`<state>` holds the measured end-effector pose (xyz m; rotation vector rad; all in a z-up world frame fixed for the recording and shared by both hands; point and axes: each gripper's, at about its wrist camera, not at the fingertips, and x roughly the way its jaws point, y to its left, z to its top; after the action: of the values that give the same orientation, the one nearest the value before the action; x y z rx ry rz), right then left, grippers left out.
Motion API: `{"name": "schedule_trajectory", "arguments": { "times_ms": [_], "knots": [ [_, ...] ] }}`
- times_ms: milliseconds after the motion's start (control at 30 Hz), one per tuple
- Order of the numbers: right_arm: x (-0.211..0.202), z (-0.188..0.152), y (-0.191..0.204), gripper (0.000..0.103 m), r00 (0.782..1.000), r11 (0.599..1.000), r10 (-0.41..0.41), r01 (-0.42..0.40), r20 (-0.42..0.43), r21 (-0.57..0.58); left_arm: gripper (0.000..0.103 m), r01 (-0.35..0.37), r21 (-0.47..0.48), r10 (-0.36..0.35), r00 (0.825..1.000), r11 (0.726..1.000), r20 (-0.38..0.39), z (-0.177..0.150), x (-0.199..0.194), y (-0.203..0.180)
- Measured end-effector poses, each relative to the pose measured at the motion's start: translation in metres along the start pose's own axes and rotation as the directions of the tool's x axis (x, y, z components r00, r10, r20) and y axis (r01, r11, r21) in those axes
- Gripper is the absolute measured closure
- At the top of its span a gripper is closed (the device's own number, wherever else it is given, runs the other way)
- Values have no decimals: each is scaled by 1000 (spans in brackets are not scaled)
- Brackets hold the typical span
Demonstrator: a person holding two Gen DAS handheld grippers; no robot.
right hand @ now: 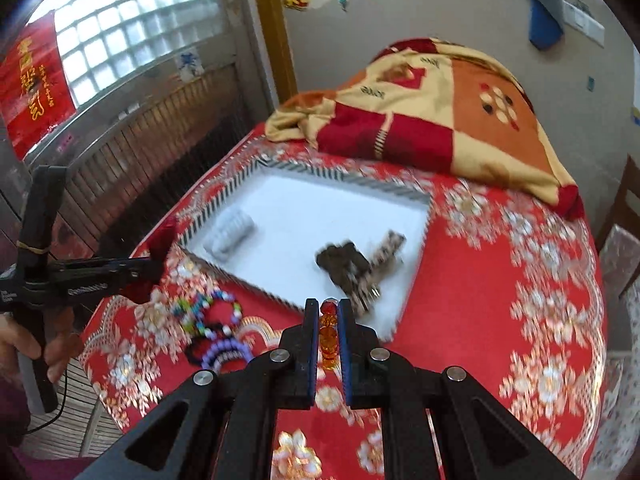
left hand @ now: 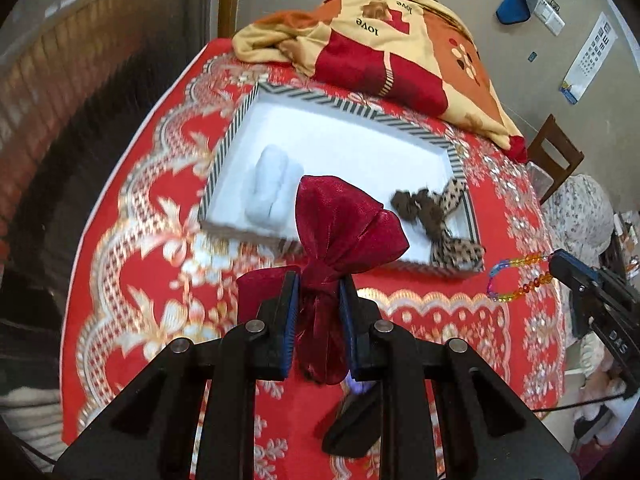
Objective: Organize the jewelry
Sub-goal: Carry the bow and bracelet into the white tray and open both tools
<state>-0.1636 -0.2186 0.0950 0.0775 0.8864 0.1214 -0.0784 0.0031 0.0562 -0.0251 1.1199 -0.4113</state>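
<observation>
My left gripper (left hand: 318, 280) is shut on the knot of a dark red ribbon bow (left hand: 344, 224) and holds it above the near edge of a white tray with a striped rim (left hand: 236, 120). In the tray lie a white hair piece (left hand: 270, 188) and a leopard-print bow (left hand: 440, 216). My right gripper (right hand: 328, 305) is shut on a rainbow bead bracelet (right hand: 328, 336); the bracelet (left hand: 516, 276) hangs from the right gripper (left hand: 560, 262) in the left wrist view. Several bead bracelets (right hand: 216, 328) lie on the red cloth left of the right gripper.
A red patterned tablecloth (right hand: 500, 280) covers the table. A folded red and yellow blanket (left hand: 400, 40) lies behind the tray (right hand: 224, 196). A wooden chair (left hand: 556, 152) stands at the right. A radiator and window are at the left.
</observation>
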Motion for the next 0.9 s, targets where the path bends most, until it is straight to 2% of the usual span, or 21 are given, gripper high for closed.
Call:
{"name": "schedule_trajectory", "arguments": {
  "times_ms": [233, 533, 767, 900],
  "knots": [
    [32, 31, 12, 95, 1000, 1000, 15, -16, -19, -24, 85, -44, 31, 43, 999, 999, 16, 27, 19, -9],
    [79, 55, 25, 95, 997, 999, 45, -47, -66, -23, 85, -70, 59, 72, 997, 996, -17, 53, 56, -12],
    [110, 57, 27, 95, 990, 995, 95, -94, -101, 17, 85, -66, 65, 70, 996, 996, -58, 65, 85, -12],
    [128, 47, 18, 94, 985, 995, 93, -87, -145, 47, 85, -61, 70, 67, 994, 996, -87, 69, 101, -15]
  ]
}}
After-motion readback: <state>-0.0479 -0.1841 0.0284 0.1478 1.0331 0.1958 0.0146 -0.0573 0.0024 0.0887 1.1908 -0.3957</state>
